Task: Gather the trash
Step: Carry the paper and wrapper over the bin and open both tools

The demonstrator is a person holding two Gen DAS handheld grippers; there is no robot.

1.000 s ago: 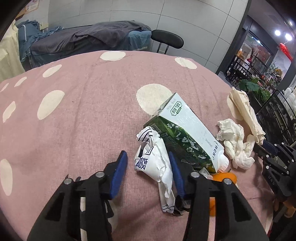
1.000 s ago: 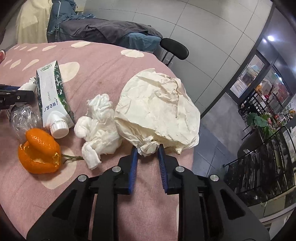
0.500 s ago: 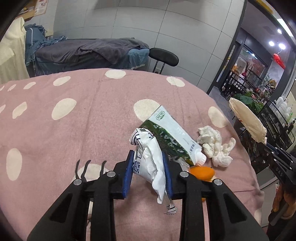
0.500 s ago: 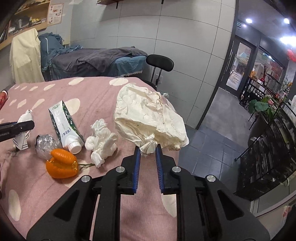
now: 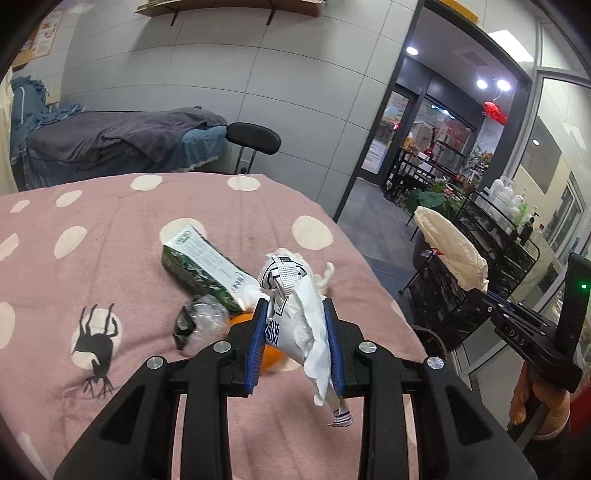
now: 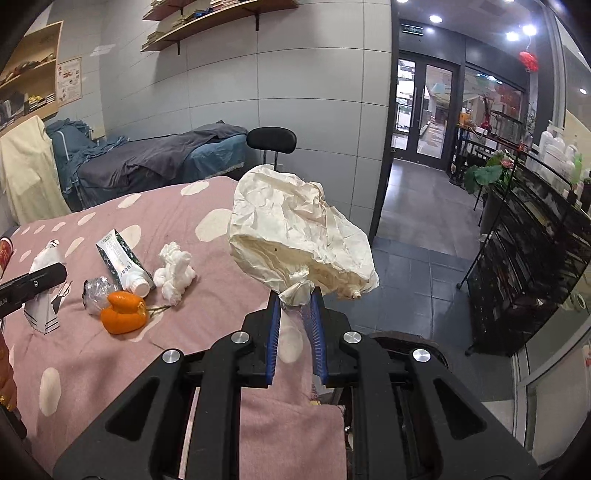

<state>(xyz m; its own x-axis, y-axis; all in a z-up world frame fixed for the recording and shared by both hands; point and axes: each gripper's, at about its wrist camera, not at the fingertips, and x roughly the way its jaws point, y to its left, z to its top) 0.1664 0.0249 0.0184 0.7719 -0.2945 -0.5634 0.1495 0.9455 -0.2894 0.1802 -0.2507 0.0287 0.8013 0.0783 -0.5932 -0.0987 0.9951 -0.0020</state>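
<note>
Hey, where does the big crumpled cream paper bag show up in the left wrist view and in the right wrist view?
Left wrist view: the crumpled cream paper bag hangs at right, off the table, in the right gripper.
Right wrist view: centre, pinched at its twisted neck.
Shared landmark: the green and white carton lying on the pink dotted tablecloth.

This looks like a massage or beauty parlour rather than a home: a treatment bed (image 6: 162, 162) heaped with grey and blue covers stands against the grey panelled wall at the left of the frame, with a black stool (image 6: 271, 142) beside it and a poster (image 6: 69, 80) and wooden shelves (image 6: 218, 14) of folded stock in the upper left. A second bed under a pink spotted cover (image 5: 110, 236) fills the foreground. At the right, a black metal rack (image 6: 535, 229) carries pump bottles (image 6: 557, 147), and glass double doors (image 6: 424, 107) open onto a lit corridor of shopfronts with potted plants (image 6: 487, 173).
</note>
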